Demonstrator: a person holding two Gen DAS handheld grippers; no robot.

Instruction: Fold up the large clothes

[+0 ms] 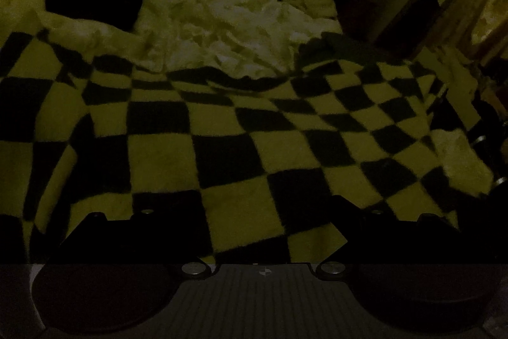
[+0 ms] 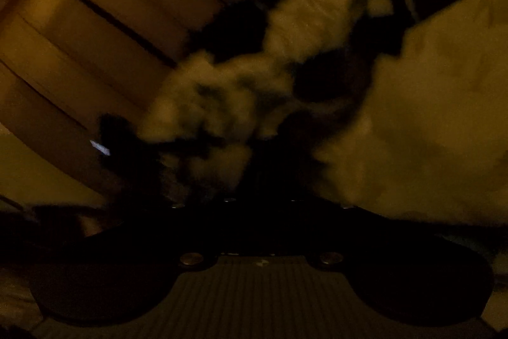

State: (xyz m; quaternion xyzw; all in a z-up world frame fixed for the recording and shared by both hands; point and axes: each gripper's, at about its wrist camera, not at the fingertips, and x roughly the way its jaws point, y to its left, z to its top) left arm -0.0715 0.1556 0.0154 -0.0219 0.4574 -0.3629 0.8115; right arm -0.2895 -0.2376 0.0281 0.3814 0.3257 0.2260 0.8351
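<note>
1. The checkered blanket (image 1: pixel 241 148) is lying spread across the bed, dark and pale squares running away from the left claw (image 1: pixel 257 224) toward the rumpled white bedding (image 1: pixel 228 21) further up.
2. Its near edge is sitting right under the left claw, and the far edge is sagging in a wavy line against the white bedding; the long axis seems to be running across the bed, side to side, though the dim light is making that hard to call.
3. The left claw is hovering with its jaws standing wide apart, nothing between them, the cloth passing beneath.
4. Over on the right, the right claw (image 2: pixel 254 196) is looking drawn together, and a bunched corner of the checkered blanket (image 2: pixel 222 104) is gathering right at its tips. It is dark and blurred, but I would say it is clamped on that corner.
5. Behind that corner, pale wooden panels (image 2: pixel 95 21) are showing, so the right claw is working at the bed's side.
6. My read: the first fold is just starting, one corner taken, the other not yet.
7. Next, the left claw needs to drop onto the near edge, close on it, then both carry their edge over to the far one.
</note>
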